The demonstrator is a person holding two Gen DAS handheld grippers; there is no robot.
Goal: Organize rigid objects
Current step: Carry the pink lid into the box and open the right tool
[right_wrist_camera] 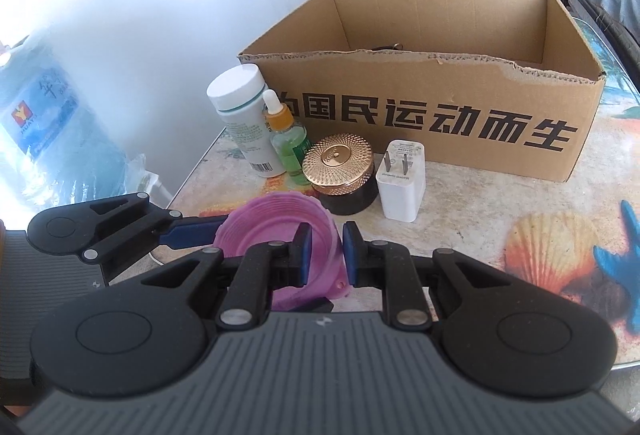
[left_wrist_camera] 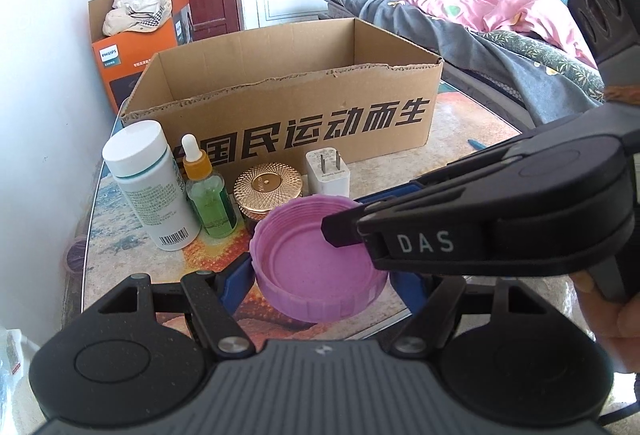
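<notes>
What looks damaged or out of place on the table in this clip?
The cardboard box has a ragged, torn top edge along its front wall. The purple lid is upside down, gripped by both grippers at once. The bottles, jar and charger stand upright.

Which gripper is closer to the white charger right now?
Right. The right gripper pinches the purple lid's rim on the side facing the white charger, just short of it; the left gripper clamps the lid across its width, farther back.

PHILIPS, orange box (left_wrist_camera: 132,63) (DAS, claw (left_wrist_camera: 344,235))
</notes>
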